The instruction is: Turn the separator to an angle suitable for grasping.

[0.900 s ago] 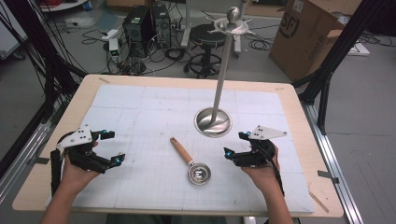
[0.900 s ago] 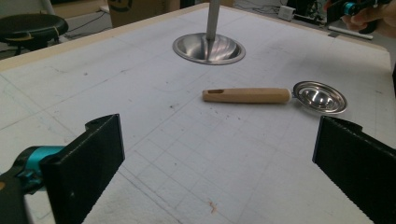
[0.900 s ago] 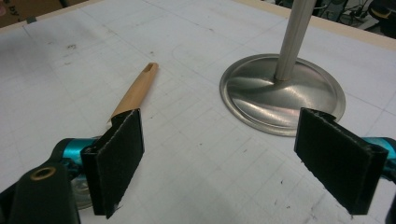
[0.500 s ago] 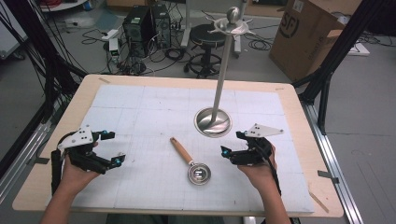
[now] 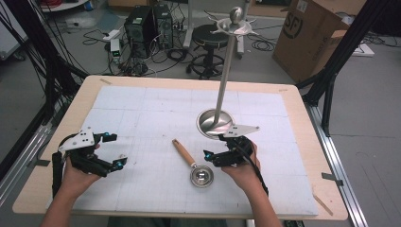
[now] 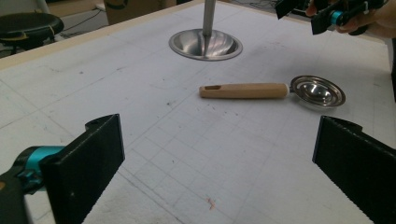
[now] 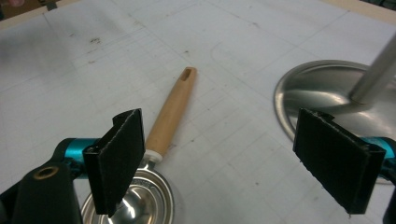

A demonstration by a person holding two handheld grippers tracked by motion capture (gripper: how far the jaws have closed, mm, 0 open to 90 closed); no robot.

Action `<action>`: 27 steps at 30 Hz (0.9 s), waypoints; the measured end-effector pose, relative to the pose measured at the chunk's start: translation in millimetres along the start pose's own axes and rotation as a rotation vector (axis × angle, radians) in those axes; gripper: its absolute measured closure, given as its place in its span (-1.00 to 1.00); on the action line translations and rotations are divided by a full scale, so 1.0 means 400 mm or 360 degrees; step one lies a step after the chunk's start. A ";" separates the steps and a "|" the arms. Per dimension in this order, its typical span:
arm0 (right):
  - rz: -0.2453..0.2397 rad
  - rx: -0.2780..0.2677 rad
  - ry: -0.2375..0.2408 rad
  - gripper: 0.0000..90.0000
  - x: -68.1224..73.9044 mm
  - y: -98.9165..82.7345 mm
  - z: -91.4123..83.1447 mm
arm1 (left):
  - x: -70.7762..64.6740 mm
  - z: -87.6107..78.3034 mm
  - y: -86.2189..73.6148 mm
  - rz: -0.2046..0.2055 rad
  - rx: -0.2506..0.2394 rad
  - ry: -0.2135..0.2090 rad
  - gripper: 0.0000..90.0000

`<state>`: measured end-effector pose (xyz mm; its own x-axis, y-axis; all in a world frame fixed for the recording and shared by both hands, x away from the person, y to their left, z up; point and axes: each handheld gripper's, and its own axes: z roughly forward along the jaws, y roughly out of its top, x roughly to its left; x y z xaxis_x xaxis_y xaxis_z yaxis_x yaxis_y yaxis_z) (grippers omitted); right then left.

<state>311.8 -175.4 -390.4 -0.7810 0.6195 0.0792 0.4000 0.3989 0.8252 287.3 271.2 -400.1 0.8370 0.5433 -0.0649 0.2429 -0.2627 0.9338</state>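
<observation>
Fingers (image 7: 116, 158) spread wide on right gripper (image 5: 218, 152) with nothing pinched, hovering just right of wooden-handled scoop (image 5: 193, 164) at lower centre of frame, probably lining up a grab, left gripper (image 5: 111, 149) likewise gaping, parked lower left.

- A round black mark reading "SF" stands on the side of the cardboard box (image 5: 309, 35), on the floor beyond the table's (image 5: 302, 113) far right corner.
</observation>
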 end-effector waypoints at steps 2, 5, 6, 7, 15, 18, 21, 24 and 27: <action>-0.0009 0.0017 0.0003 -0.65 0.008 0.003 0.009 | 0.000 0.001 0.000 0.0000 -0.0002 0.0001 -0.94; -0.0008 0.0026 0.0019 -0.65 0.017 0.008 0.021 | 0.000 0.001 0.000 0.0002 0.0003 -0.0004 -0.94; -0.0005 0.0026 0.0022 -0.65 0.019 0.009 0.024 | 0.000 0.001 0.000 0.0002 0.0003 -0.0004 -0.94; -0.0005 0.0034 0.0032 -0.65 0.022 0.012 0.029 | -0.001 0.001 0.000 0.0000 0.0003 -0.0001 -0.94; -0.0041 0.0099 0.0056 -0.63 0.045 0.023 0.068 | -0.002 0.004 0.000 -0.0003 0.0004 0.0003 -0.94; -0.0049 0.0118 0.0068 -0.60 0.052 0.025 0.082 | -0.002 0.005 -0.001 -0.0005 0.0004 -0.0001 -0.94; -0.0051 0.0149 0.0089 -0.54 0.059 0.026 0.096 | -0.002 0.005 -0.001 -0.0005 0.0005 -0.0002 -0.94; -0.0069 0.0192 0.0093 -0.52 0.067 0.025 0.111 | -0.002 0.003 0.000 -0.0001 0.0007 0.0003 -0.94; -0.0073 0.0226 0.0112 -0.43 0.073 0.026 0.122 | -0.002 0.004 -0.001 -0.0005 0.0005 0.0002 -0.94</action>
<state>316.6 -120.3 -406.9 -0.8297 0.5515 0.0861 0.4228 0.5203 0.7420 287.2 269.5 -400.8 0.8358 0.5449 -0.0673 0.2468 -0.2634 0.9326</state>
